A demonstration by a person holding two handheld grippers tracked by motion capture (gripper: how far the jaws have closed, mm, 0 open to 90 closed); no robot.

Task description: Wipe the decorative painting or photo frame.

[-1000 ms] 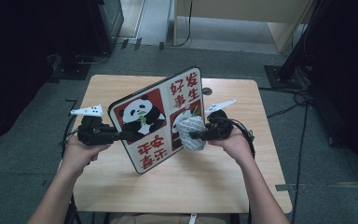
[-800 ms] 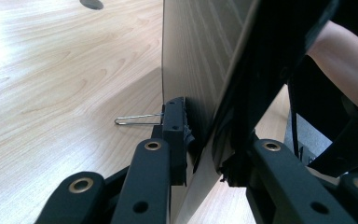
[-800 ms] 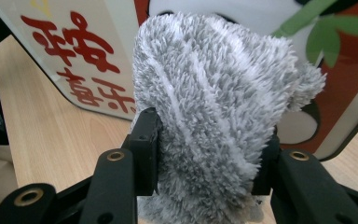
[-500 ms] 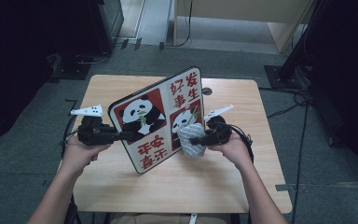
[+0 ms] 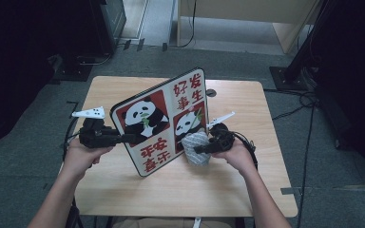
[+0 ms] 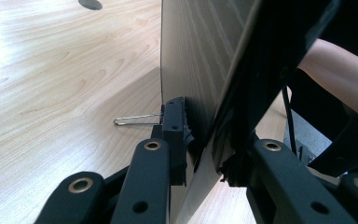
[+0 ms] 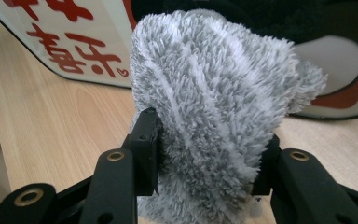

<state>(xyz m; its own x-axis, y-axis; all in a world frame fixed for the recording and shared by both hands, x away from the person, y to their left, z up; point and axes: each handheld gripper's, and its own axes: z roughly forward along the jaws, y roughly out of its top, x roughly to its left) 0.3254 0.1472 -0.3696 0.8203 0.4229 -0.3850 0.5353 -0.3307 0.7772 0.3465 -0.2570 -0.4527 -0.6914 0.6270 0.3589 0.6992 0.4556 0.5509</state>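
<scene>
The left tongs [image 5: 132,138] clamp the left edge of a rectangular panda-printed board with red characters [image 5: 164,118], which stands tilted on its lower edge on the pale wooden worktop [image 5: 247,190]. The right tongs [image 5: 196,150] are closed on a fluffy grey-and-white cloth [image 5: 196,148], pressed against the board's front near its lower right corner.

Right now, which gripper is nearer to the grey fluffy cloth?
Right. The right gripper clamps the grey fluffy cloth; the left gripper grips the panda board at its far edge.
</scene>
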